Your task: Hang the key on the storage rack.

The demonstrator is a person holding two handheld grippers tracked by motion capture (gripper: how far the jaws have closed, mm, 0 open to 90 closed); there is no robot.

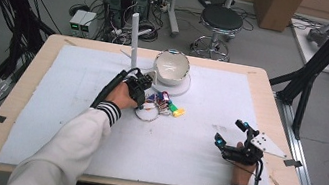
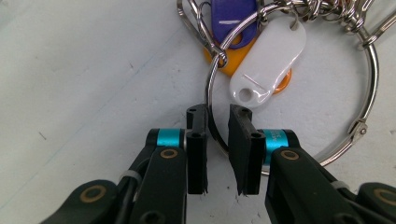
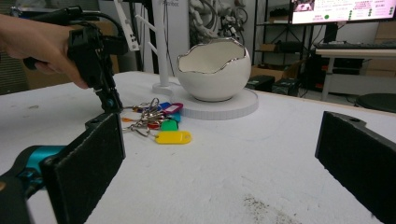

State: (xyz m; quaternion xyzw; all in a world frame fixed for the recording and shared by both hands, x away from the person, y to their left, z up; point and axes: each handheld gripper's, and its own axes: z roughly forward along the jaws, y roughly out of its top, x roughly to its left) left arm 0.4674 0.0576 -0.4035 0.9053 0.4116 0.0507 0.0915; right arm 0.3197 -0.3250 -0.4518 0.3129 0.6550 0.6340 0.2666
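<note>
Mid-bench in the high view, the bunch of coloured plastic key tags on a large steel ring lies before the white eggshell-shaped bowl; left hand-held gripper at it. Left gripper view: jaws slightly apart, straddling the thin ring wire, not yet clamped. Light, stiff, slippery; the bare wire seems the best hold. Right gripper view: right hand-held gripper wide apart, empty.

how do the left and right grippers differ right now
The left gripper has its jaws nearly closed around the big key ring, one jaw either side of the wire; the right gripper has its jaws wide apart with nothing between them. The left gripper points down at the keys beside the bowl; the right gripper rests apart near the table's right edge. Both are black, blue-accented and hand-held.
</note>
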